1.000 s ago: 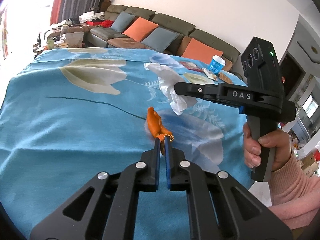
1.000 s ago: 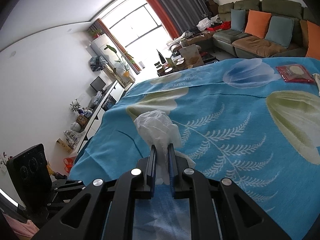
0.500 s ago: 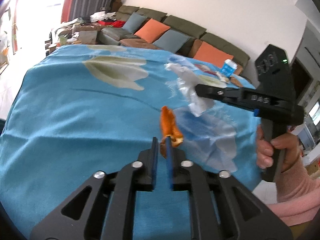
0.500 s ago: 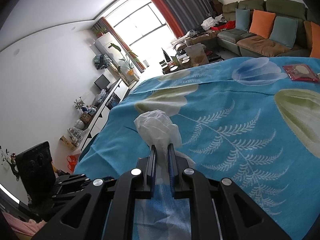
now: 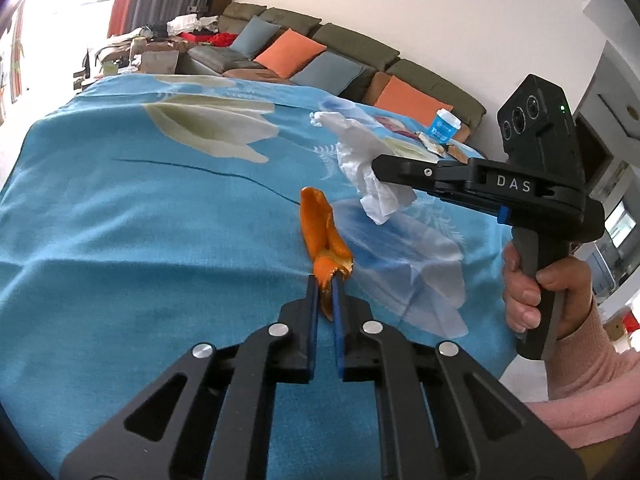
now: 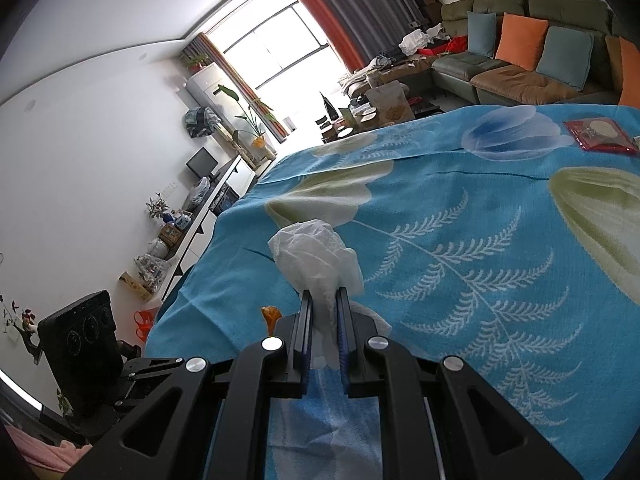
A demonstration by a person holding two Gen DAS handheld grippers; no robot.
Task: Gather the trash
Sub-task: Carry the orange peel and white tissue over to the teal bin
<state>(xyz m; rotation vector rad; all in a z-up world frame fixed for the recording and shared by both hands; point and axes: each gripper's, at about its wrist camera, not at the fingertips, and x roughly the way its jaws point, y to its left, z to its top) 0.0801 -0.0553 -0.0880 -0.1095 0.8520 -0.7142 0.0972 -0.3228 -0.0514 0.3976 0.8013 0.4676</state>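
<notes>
My landmark is the blue flowered blanket (image 5: 120, 240) that covers the table. Above its near edge my left gripper (image 5: 326, 280) is clenched on an orange peel (image 5: 320, 228); the peel's lower end is pinched between the blue-edged fingers (image 5: 312, 300) and the rest curls up and away from them, clear of the cloth. My right gripper (image 6: 324, 300) is clamped on a crumpled white tissue (image 6: 316, 256), which bulges out past the fingertips and hangs above the blanket rather than lying on it. From the left camera I see that same tool from the side, with the tissue drooping from its tip, to the right of the peel and further in over the blanket.

The only writing I can read is "DAS", in white letters on the side of the right gripper's body. A hand (image 5: 536, 292) in a pink sleeve (image 5: 592, 364) grips its handle off the blanket's right edge, and a small green light glows on the black camera block above.

At the blanket's far right corner stands a blue and white cup (image 5: 446, 124); its print is too small to read. A red packet (image 6: 600, 136) lies flat near the same far side, its label also illegible. Beyond the blanket's far edge runs a sofa (image 6: 520, 68) with orange and blue cushions.
</notes>
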